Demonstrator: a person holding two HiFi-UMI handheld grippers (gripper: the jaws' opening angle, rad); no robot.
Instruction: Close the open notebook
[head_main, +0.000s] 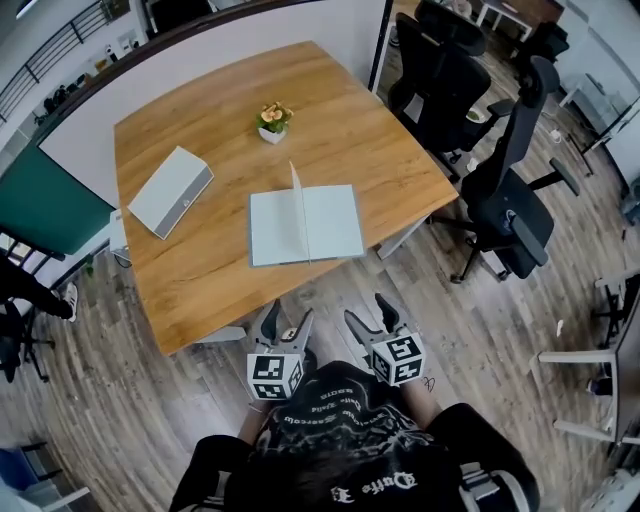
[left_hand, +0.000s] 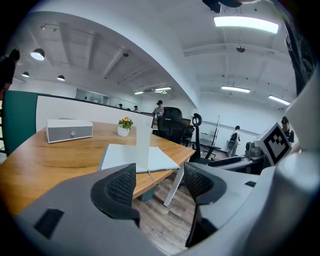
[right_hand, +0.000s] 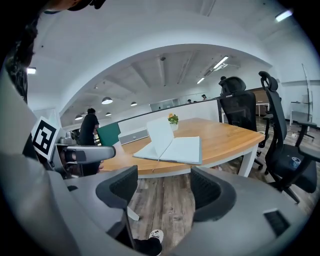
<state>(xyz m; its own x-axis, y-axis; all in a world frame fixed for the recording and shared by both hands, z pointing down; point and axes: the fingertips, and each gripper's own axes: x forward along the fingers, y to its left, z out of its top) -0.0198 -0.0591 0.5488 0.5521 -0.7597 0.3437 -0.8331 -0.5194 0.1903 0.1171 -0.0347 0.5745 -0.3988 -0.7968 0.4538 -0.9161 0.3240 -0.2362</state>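
Note:
An open pale grey-green notebook (head_main: 305, 225) lies flat near the front edge of the wooden table (head_main: 210, 260), with one page standing upright at its spine. It also shows in the left gripper view (left_hand: 136, 156) and the right gripper view (right_hand: 172, 147). My left gripper (head_main: 287, 325) and right gripper (head_main: 366, 316) are held side by side over the floor, short of the table edge and apart from the notebook. Both are open with nothing between the jaws.
A grey box (head_main: 170, 191) lies at the table's left, and a small potted plant (head_main: 272, 121) stands behind the notebook. Black office chairs (head_main: 510, 190) stand right of the table. A green partition (head_main: 45, 205) is at the left.

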